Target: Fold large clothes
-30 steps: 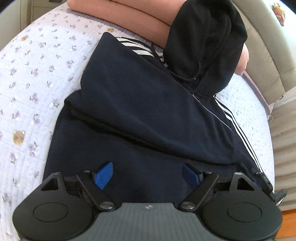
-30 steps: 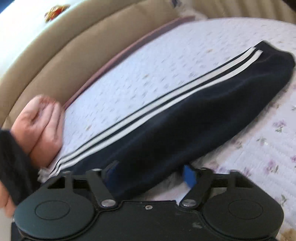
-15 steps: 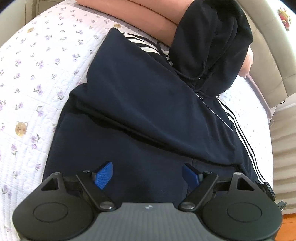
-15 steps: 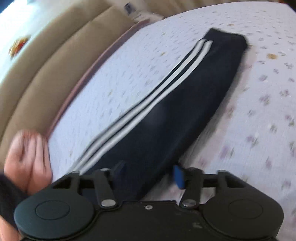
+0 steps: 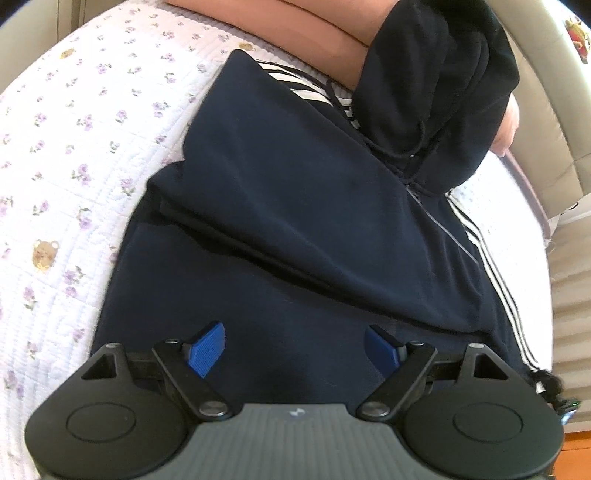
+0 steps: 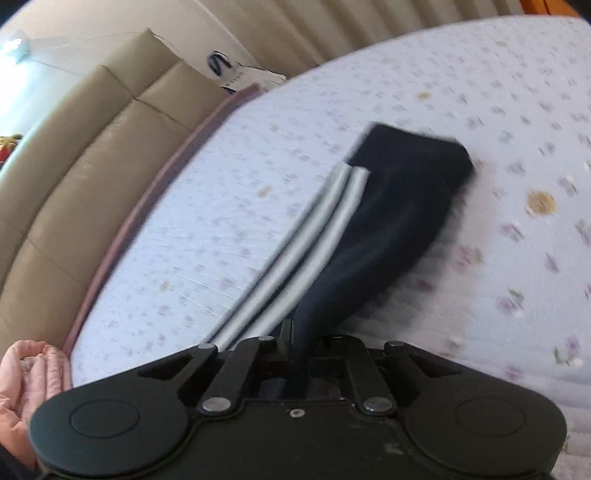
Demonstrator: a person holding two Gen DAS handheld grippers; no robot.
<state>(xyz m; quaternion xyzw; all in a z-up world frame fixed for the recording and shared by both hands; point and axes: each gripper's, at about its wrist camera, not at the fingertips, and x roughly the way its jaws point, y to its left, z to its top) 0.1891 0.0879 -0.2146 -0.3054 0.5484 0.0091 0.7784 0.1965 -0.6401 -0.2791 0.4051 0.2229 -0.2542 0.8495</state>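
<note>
Gripping: the right gripper [image 6: 291,332] had just been closing and was pinching the near end of one navy sleeve [image 6: 388,229], its jaws pressed together with the cloth bunched between them.
Sleeve: one sleeve, running away from the right fingers across the quilt to a plain dark cuff [image 6: 413,151] at its far end; the view was blurred by motion.
Stripes on sleeve: two white stripes [image 6: 295,258] clear on its left edge, starting just left of the pinched cloth; whether there was a third I could not tell.
Left gripper: the left gripper [image 5: 293,349] stood spread wide, nothing between its two blue pads [image 5: 205,349], which hung over the hoodie's lower body; whether they touched the cloth could not be told.
Hoodie: one navy hoodie [image 5: 295,206] lay on the bed ahead of the left fingers, with one fold ridge crossing it from left to lower right.
Hood: one hood [image 5: 436,92] beyond the fingers to the upper right, bunched against the pink bedding, with a dark drawstring [image 5: 413,147] hanging from it.
Other stripes: striped bands showed in two places, beyond the folded panel near the hood and down the right edge of the garment.
Bedding: one pink duvet [image 5: 295,33] lay beyond the hoodie, and a pink corner showed at the lower left of the right gripper.
Quilt: one white quilt [image 5: 74,155] with purple flowers and small bear motifs lay under everything.
Headboard: one tan padded headboard [image 6: 74,166] stood left of the right fingers.
</note>
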